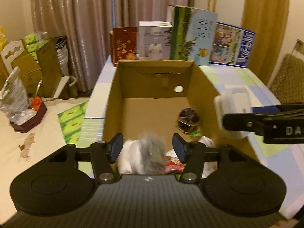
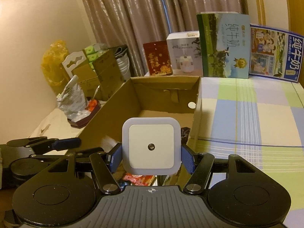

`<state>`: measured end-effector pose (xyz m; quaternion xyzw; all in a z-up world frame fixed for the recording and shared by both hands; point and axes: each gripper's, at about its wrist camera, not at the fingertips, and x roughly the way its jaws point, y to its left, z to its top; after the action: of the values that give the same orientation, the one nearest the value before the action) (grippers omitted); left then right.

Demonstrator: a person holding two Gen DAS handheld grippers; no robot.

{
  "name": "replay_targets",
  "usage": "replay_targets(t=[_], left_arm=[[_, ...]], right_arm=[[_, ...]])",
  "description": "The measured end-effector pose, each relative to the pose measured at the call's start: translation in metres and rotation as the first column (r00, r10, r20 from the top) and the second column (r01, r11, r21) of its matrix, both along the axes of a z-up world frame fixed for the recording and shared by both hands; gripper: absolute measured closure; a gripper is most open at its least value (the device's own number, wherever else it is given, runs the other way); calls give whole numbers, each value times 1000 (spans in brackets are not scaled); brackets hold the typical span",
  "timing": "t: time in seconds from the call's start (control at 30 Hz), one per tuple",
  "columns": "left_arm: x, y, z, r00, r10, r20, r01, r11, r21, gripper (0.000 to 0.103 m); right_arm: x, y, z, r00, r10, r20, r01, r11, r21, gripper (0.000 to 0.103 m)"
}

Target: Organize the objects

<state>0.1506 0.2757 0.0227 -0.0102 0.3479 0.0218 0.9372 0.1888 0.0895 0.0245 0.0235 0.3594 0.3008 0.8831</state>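
An open cardboard box (image 1: 152, 72) (image 2: 165, 87) stands on the checked tablecloth (image 2: 247, 114). My left gripper (image 1: 148, 142) hangs open over the box's near edge. Below its fingers lie a blurred grey fluffy item (image 1: 153, 152), a white bag (image 1: 131, 155) and a red packet (image 1: 174, 164). A dark purple round item (image 1: 188, 120) rests by the box's right wall. My right gripper (image 2: 151, 155) is shut on a white square night light (image 2: 151, 146) (image 1: 231, 102), held at the box's right rim. The left gripper (image 2: 66, 143) shows at the left of the right wrist view.
Behind the box stand a red box (image 1: 124, 45), a white appliance box (image 1: 153, 41) and two milk cartons (image 1: 193, 36) (image 2: 273, 53). Left of the table lie green tissue packs (image 1: 71, 121), cardboard boxes (image 1: 45, 66) and a dark tray of clutter (image 1: 28, 117).
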Motion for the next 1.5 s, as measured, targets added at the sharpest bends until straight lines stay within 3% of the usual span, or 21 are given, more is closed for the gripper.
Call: replay_targets(t=[0.23, 0.47, 0.5, 0.53, 0.57, 0.67, 0.77, 0.9, 1.1, 1.2, 1.5], left_arm=[[-12, 7, 2, 1000, 16, 14, -16, 1000, 2, 51], [-28, 12, 6, 999, 39, 26, -39, 999, -25, 51], [-30, 13, 6, 999, 41, 27, -40, 999, -27, 51], [-31, 14, 6, 999, 43, 28, -43, 999, -30, 51], [-33, 15, 7, 998, 48, 29, -47, 998, -35, 51], [-42, 16, 9, 998, 59, 37, -57, 997, -48, 49], [-51, 14, 12, 997, 67, 44, -64, 996, -60, 42], [-65, 8, 17, 996, 72, 49, -68, 995, -76, 26], [-91, -3, 26, 995, 88, 56, -82, 992, -94, 7], [-104, -12, 33, 995, 82, 58, -77, 994, -84, 1], [-138, -41, 50, 995, 86, 58, -82, 994, -66, 1]], right_arm=[[5, 3, -7, 1000, 5, -13, -5, 1000, -10, 41], [11, 13, -9, 999, 22, -36, -20, 999, 41, 41], [12, 13, -9, 999, 24, -41, -22, 998, 62, 38], [14, 12, -8, 999, 24, -44, -20, 996, 82, 22], [14, 10, -7, 999, 19, -41, -14, 995, 99, 15], [10, 5, -1, 1000, 7, -17, -5, 994, 110, 14], [3, -4, 2, 1000, -10, -18, 12, 994, 106, 14], [-14, -20, 6, 999, -34, -27, 36, 995, 93, 13], [-50, -41, 14, 999, -40, -19, 41, 998, 57, 5], [-68, -52, 18, 998, -54, -11, 55, 998, 39, 2], [-110, -79, 29, 997, -82, -6, 82, 997, 2, 2]])
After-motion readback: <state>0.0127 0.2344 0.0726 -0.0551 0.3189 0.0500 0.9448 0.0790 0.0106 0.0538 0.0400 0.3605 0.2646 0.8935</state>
